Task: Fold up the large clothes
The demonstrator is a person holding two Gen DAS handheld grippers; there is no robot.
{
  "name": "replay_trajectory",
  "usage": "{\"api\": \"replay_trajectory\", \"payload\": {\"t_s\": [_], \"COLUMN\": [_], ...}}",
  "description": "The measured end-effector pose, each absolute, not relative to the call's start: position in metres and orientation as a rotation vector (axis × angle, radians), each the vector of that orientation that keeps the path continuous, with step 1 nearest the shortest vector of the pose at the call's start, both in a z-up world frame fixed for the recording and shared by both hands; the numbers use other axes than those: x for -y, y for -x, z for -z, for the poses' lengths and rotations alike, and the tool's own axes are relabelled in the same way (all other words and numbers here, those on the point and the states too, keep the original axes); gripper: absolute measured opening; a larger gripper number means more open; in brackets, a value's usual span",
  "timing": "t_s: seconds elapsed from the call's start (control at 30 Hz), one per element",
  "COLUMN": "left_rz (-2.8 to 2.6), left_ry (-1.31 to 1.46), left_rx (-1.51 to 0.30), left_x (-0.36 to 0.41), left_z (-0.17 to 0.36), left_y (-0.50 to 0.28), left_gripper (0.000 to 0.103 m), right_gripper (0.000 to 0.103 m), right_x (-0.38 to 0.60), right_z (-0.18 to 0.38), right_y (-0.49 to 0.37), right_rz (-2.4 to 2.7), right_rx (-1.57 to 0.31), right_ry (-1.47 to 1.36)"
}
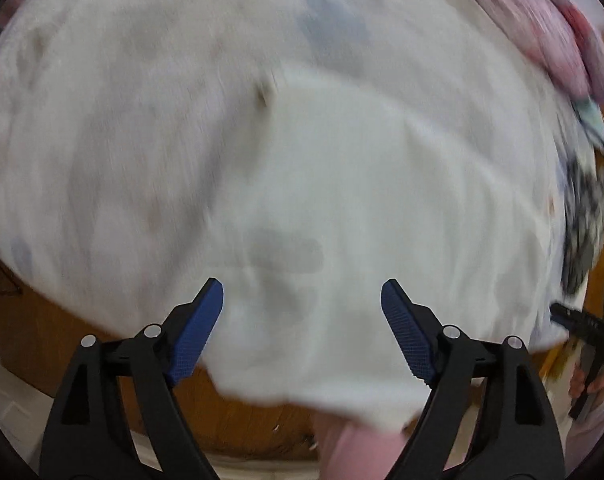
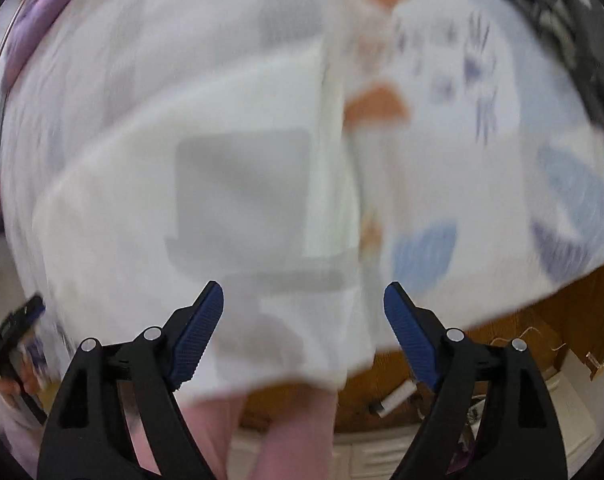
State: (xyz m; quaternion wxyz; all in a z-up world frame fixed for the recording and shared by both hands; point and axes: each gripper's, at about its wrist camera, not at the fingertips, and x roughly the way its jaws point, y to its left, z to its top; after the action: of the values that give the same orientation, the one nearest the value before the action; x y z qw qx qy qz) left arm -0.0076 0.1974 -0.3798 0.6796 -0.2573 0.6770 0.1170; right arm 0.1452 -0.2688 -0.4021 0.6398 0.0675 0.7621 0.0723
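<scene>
Left claw (image 1: 302, 320) and right claw (image 2: 304, 322) both gape wide above a blurred white garment (image 1: 342, 200) on the surface.

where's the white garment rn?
Both views: white garment spread on the patterned sheet, near edge overhanging between the open left gripper fingers.

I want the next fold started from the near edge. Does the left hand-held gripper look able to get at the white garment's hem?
Probably yes: the left hand-held gripper is open right over the white garment, nothing between them.
</scene>
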Motion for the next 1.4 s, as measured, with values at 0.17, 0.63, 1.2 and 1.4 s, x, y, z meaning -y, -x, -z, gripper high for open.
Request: {"api": "replay_trajectory", "payload": {"t_s": [0.17,0.63,1.2,1.4], "left_rz": [-0.387,-0.451,-0.463,-0.442], "left_ry": [0.601,0.778,0.619,0.621], "left_rx": [-1.517,-1.417,-1.181,-1.136], "left_x": [-0.225,-0.232,-0.199,-0.205], "left_z": [0.402,0.461,0.348,0.318], "left_y": [-0.043,-0.056,-0.063,-0.077], "left_gripper": [0.082,0.050,0.013,0.012], "right_gripper": [0.079,0.050,0.015,0.014], "right_x": [0.265,0.292,0.244,0.229], "right_z": [0.426,0.498,0.375,0.351], "right_y": [-0.216,-0.232,-0.205,-0.225], "right_rz": [-0.067,0.031,-0.110,-0.144], "right_rx": [-1.710,-1.675,-1.438,-1.387], "right_ry": [-0.247,-0.613,-0.412,-0.399]}}
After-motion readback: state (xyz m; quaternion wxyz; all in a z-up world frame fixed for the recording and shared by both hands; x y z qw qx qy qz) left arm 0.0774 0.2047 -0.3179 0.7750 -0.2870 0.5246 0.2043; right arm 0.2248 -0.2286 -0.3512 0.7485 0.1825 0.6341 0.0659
